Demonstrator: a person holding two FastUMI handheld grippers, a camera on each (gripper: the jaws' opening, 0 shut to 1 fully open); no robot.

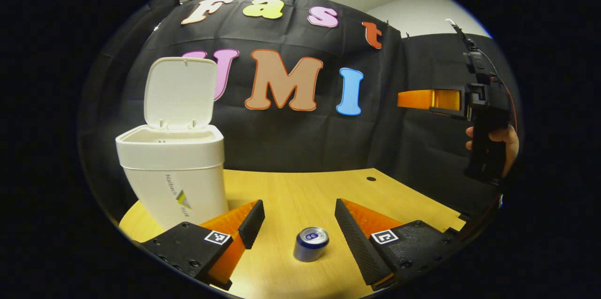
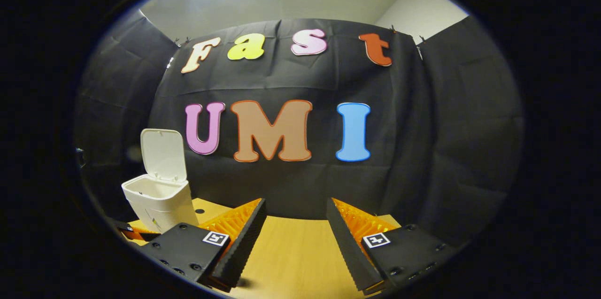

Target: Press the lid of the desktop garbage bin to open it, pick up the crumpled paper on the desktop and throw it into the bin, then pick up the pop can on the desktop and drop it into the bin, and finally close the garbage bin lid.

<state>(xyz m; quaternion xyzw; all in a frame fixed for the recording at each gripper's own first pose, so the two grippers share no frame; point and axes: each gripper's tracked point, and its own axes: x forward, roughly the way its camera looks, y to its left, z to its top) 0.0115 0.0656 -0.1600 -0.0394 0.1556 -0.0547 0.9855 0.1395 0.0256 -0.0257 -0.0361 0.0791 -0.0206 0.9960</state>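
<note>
Bin (image 1: 173, 167): white, standing at the left edge of the bench (image 1: 300, 191); lid (image 1: 179, 92) raised upright.
Pop can (image 1: 311, 243): upright on the bench near its front edge, between the spread fingers of the left gripper (image 1: 296, 224), untouched.
Left gripper view: also shows the right gripper (image 1: 422, 100) raised over the bench's right edge, held by a hand (image 1: 504, 141).
Right gripper view: own fingers (image 2: 244, 238) apart, empty; bin far left with lid up.
</note>
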